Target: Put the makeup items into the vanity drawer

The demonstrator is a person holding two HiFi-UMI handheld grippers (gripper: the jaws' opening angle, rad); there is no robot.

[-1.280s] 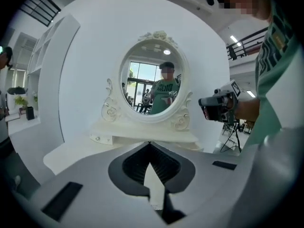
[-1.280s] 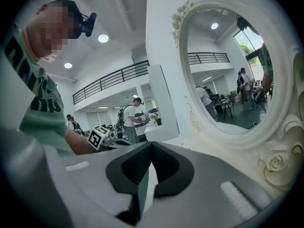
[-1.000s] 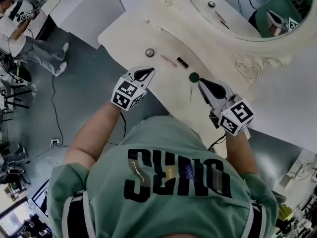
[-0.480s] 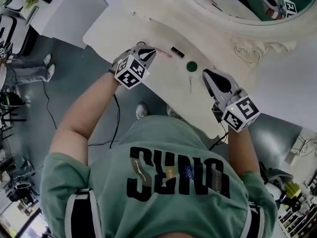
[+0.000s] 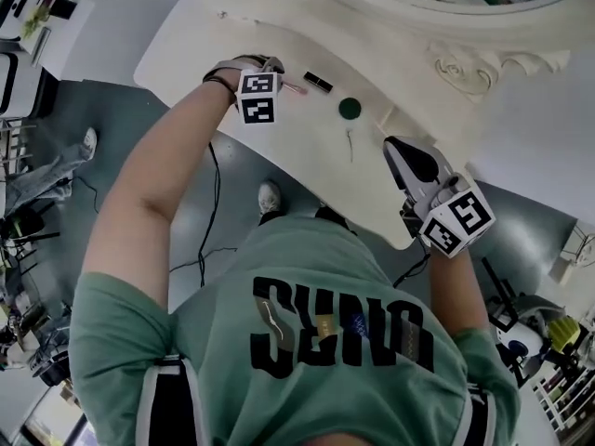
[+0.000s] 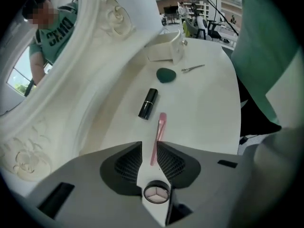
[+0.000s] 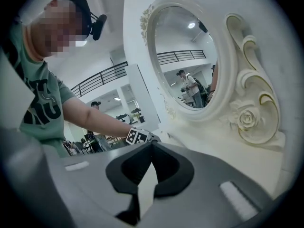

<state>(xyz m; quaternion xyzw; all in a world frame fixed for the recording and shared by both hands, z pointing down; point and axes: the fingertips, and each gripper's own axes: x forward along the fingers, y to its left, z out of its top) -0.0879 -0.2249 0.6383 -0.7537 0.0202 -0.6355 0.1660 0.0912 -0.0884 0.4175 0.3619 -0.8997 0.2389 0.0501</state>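
While apart, left gripper [image 6: 149, 144] jaws astride round compact [image 6: 156, 193] and pink brush [image 6: 159, 131] end.

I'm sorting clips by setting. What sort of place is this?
Probably a lab or workshop hall, not a bedroom: the ornate white vanity table and mirror stand on a grey floor with loose cables, and a railed upper level shows behind.

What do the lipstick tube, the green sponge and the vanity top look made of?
The lipstick tube: glossy black, likely plastic, with a faint sheen along it. The green sponge: matte, probably foam, no shine. The vanity top: smooth cream paint, base material unclear.
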